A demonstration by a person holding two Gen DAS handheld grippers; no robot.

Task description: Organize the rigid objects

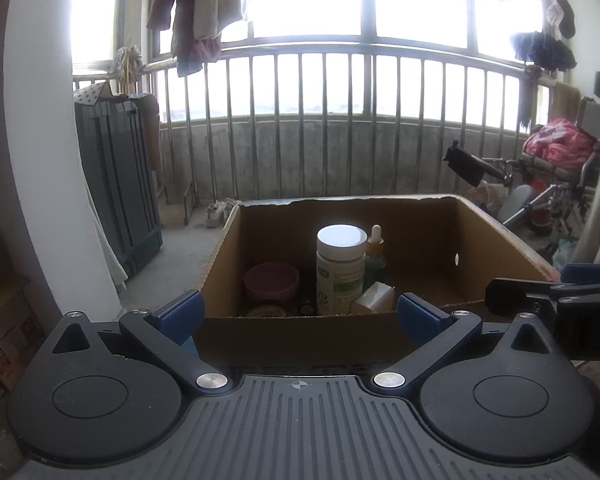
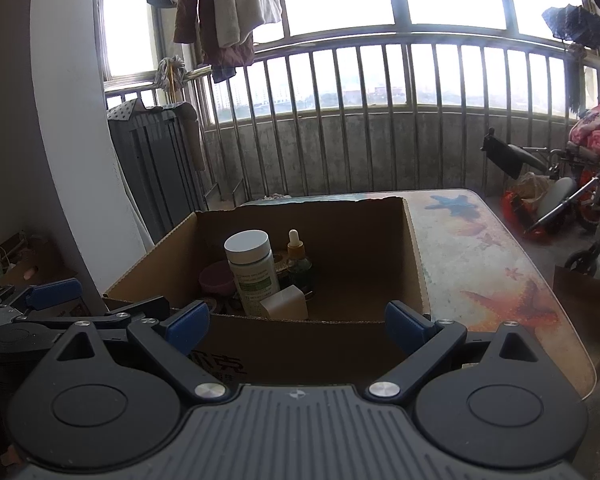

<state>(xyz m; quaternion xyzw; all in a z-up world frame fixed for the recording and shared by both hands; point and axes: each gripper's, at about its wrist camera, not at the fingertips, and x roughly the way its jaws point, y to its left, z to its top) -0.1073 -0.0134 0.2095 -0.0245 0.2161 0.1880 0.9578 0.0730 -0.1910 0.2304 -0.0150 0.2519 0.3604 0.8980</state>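
Two hand-held grippers are shown side by side in front of an open cardboard box that stands on a patterned table. The left gripper and the right gripper are both spread wide, and nothing is held between the fingers of either. The items to be organized are seen grouped inside the box: a white-capped bottle upright near the middle, a dropper bottle just beside and behind it, a pink bowl toward the left, and a small white block leaning in front of the bottle. Small dark items low in the box cannot be identified. For a clean pick, the jaws are best lowered from above, centred on one item only, since the bottles stand close together and a sideways approach would probably topple them.
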